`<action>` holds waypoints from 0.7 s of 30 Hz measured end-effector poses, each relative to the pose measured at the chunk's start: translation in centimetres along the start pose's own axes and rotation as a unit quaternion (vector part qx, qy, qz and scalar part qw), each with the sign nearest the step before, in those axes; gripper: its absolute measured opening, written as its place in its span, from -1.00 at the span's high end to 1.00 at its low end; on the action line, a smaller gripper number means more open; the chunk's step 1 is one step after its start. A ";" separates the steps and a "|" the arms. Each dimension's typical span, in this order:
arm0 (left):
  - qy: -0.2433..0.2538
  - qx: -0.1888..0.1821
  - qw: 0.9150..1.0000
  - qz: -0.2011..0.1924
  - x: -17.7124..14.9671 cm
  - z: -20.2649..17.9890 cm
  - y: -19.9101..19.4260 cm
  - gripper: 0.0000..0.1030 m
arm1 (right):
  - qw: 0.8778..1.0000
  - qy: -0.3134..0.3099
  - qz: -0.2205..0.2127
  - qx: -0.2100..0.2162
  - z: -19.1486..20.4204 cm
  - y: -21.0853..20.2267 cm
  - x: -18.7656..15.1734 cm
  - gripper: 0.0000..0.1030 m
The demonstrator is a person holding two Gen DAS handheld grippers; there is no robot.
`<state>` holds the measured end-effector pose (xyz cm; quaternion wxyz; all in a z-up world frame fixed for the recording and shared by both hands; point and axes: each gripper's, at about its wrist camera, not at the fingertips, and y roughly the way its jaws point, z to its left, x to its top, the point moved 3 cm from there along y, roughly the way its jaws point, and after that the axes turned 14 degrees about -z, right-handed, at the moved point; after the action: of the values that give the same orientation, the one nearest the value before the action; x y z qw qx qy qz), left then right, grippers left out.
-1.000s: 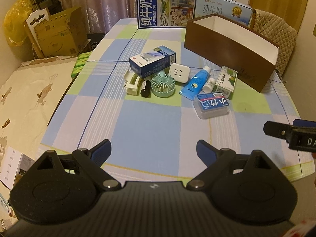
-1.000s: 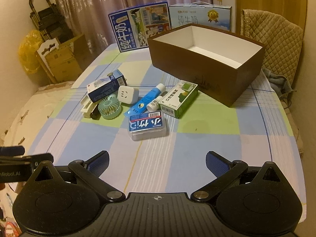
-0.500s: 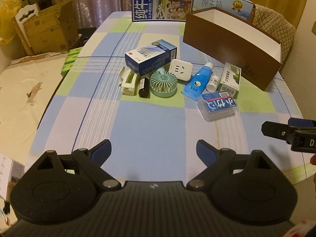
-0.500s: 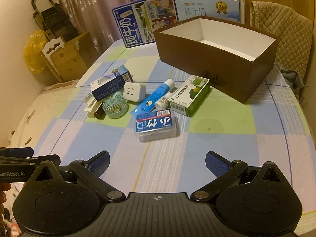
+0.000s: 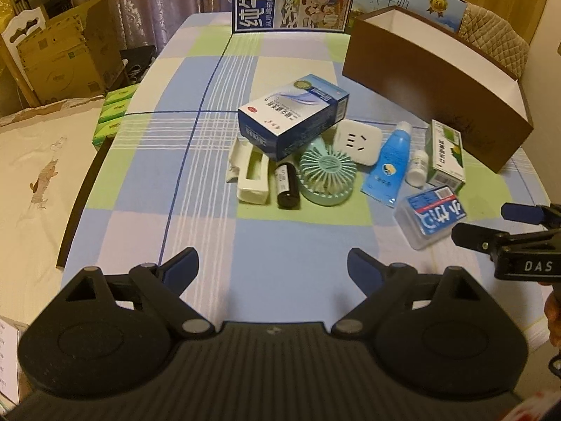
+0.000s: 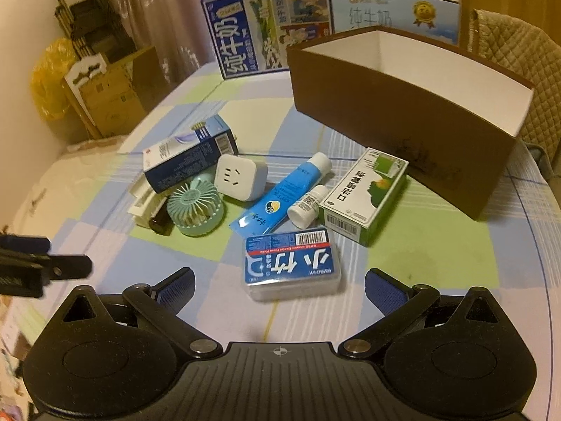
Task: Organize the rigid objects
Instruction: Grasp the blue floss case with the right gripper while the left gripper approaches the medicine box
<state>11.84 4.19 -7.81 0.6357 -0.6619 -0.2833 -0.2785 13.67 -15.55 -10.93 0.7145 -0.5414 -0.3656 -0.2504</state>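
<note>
Nothing visible inside brown box [image 6: 403, 112]; both claws spread, holding nothing.

The left tool [image 5: 272, 269] hangs above the near edge of the surface [image 5: 298, 245], its two blue-padded fingers [image 5: 182, 266] spread wide with nothing between them. The right tool [image 6: 279, 287] sits level beside it, toward the near right corner, fingers [image 6: 384, 291] equally wide apart and empty. Part of a hand [image 5: 554, 319] shows behind the right tool.
</note>
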 end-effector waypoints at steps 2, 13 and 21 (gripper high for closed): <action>0.002 -0.002 1.000 0.006 0.1 0.3 0.8 -0.74 | 1.000 -0.007 0.002 -0.005 0.0 1.0 -0.1 -0.96; 0.022 -0.016 1.000 0.016 1.0 1.3 4.1 -0.74 | 0.999 -0.021 0.034 -0.021 -0.1 5.6 -0.9 -0.96; 0.034 -0.030 0.999 0.018 1.8 1.3 5.6 -0.73 | 0.998 -0.022 0.051 -0.037 -0.2 7.5 -1.6 -0.77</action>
<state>17.10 5.35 -10.38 0.6297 -0.6760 -0.2405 -0.2978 18.43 -13.63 -16.69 0.6978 -0.5905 -0.3437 -0.2150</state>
